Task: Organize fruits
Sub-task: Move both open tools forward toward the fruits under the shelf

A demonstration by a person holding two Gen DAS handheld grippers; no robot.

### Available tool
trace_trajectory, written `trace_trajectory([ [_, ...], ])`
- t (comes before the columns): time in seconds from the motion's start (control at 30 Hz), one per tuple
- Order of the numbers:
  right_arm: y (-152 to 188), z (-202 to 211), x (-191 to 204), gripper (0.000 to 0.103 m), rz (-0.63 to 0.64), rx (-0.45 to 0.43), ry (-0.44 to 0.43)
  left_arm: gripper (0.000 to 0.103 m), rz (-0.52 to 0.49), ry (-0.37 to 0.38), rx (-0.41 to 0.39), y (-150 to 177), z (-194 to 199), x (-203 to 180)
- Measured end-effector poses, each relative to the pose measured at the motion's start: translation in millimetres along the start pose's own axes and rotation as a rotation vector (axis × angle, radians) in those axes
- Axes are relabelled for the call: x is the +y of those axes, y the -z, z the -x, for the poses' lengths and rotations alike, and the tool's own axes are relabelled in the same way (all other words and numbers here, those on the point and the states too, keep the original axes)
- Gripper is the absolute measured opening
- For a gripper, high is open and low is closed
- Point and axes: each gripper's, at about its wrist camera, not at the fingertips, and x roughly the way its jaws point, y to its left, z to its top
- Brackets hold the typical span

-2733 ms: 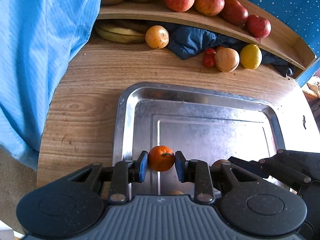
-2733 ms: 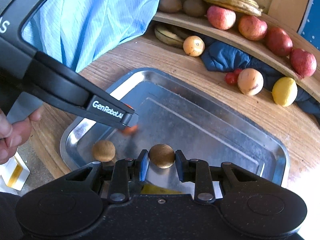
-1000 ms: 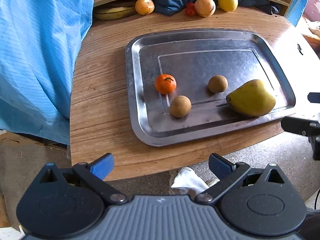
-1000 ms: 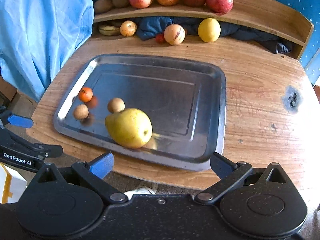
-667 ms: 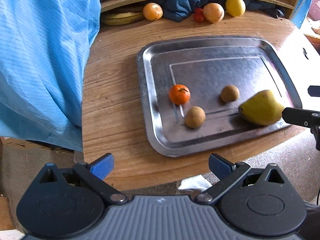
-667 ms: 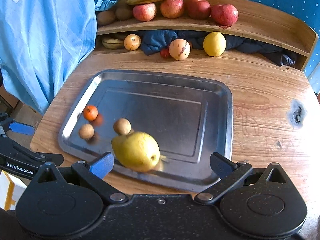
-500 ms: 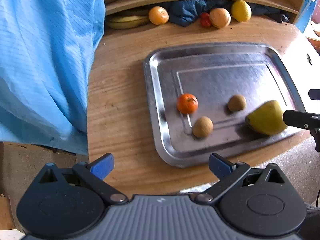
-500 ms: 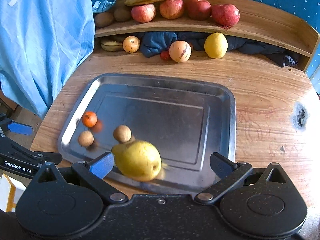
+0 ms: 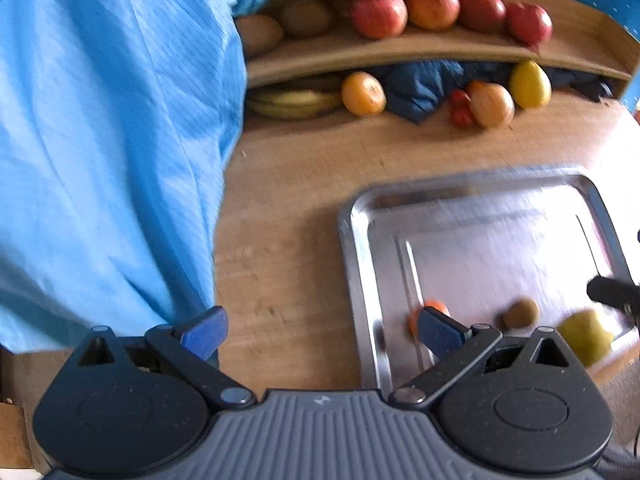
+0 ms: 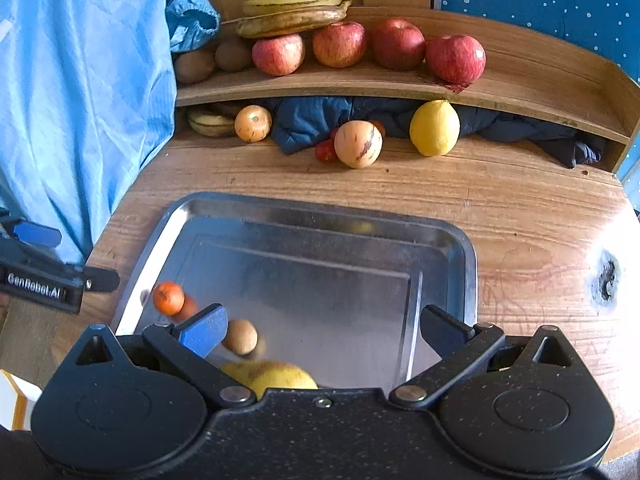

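Observation:
A steel tray (image 10: pixel 320 208) lies on the round wooden table. On its near left part sit a small tangerine (image 10: pixel 168 298), a round brown fruit (image 10: pixel 240 336) and a yellow-green pear (image 10: pixel 272 376), the pear half hidden under my right gripper (image 10: pixel 324 330), which is open and holds nothing. My left gripper (image 9: pixel 322 332) is also open and holds nothing, over the table's left edge beside the tray (image 9: pixel 348 240). Its right finger covers part of the tangerine (image 9: pixel 412 322). The brown fruit (image 9: pixel 520 314) and pear (image 9: pixel 584 336) show blurred at the right.
A curved wooden shelf at the back carries several red apples (image 10: pixel 340 44), bananas (image 10: pixel 296 12) and kiwis (image 10: pixel 212 60). Under it lie a lemon (image 10: pixel 435 128), a pale round fruit (image 10: pixel 358 144), an orange (image 10: pixel 253 123), bananas (image 9: pixel 296 102) and a dark blue cloth (image 10: pixel 312 120). Light blue fabric (image 9: pixel 112 140) hangs on the left.
Both grippers have come forward and lower toward the table, still open. The left view has swung left, so the tray now sits at its right. The fruits stay on the tray.

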Motion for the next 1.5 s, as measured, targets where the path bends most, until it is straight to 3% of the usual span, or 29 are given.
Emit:
trace_trajectory([
  [0.4,-21.5,-8.1,-2.5,0.102,0.034,-0.059,0.017,0.102,0.067,0.027,-0.079,-47.7,-23.4,-7.9],
  [0.83,-34.0,-24.9,-21.4,0.102,-0.052,-0.093,0.044,0.102,0.058,0.017,-0.082,-84.5,-52.0,-20.7],
  [1.07,-30.6,-47.7,-17.1,0.102,-0.080,-0.008,0.008,0.102,0.095,-0.005,-0.093,-102.3,-69.2,-22.8],
  [1.5,-61.6,-73.1,-28.1,0.101,-0.135,-0.008,0.005,0.102,0.161,0.080,-0.118,-141.9,-106.1,-26.3],
])
